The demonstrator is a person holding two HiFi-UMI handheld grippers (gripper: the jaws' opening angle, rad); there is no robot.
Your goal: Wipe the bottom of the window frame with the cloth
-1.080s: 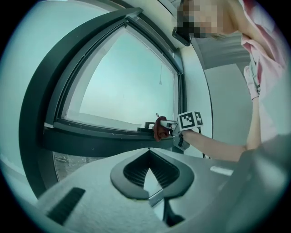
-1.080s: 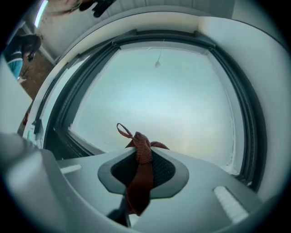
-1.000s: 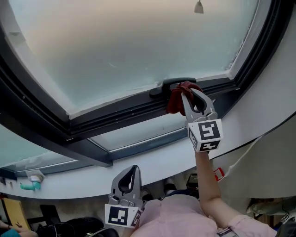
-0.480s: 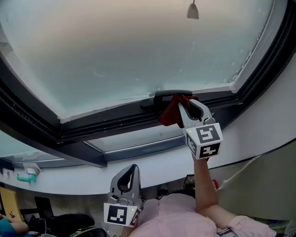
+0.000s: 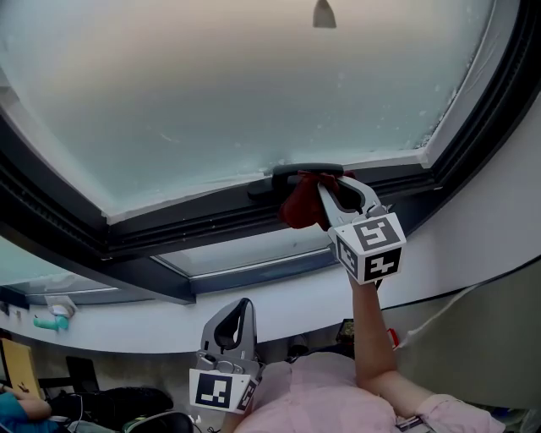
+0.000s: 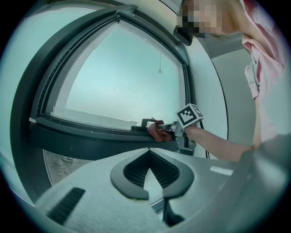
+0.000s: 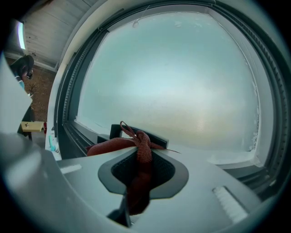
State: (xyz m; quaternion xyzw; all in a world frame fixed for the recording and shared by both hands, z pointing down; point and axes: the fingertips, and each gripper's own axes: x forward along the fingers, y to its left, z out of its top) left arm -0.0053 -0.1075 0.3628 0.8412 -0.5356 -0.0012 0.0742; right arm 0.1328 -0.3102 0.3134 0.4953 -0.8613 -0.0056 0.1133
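A dark red cloth (image 5: 301,203) is pinched in my right gripper (image 5: 331,188), which is shut on it and holds it against the bottom rail of the dark window frame (image 5: 203,221), right beside the black window handle (image 5: 296,173). In the right gripper view the cloth (image 7: 142,159) runs between the jaws and bunches out to the left, with the handle (image 7: 136,133) just behind it. My left gripper (image 5: 237,326) hangs low near the person's chest, jaws shut and empty. From the left gripper view the cloth (image 6: 157,132) and the right gripper (image 6: 170,132) show far off on the rail.
Frosted glass (image 5: 237,76) fills the pane above the rail. A white curved sill (image 5: 169,313) lies below the frame. A small pull cord weight (image 5: 324,13) hangs at the top. Clutter and a teal object (image 5: 51,321) sit at the lower left.
My right gripper has slid the cloth leftward along the bottom rail toward the handle's left part. The left gripper has stayed in place.
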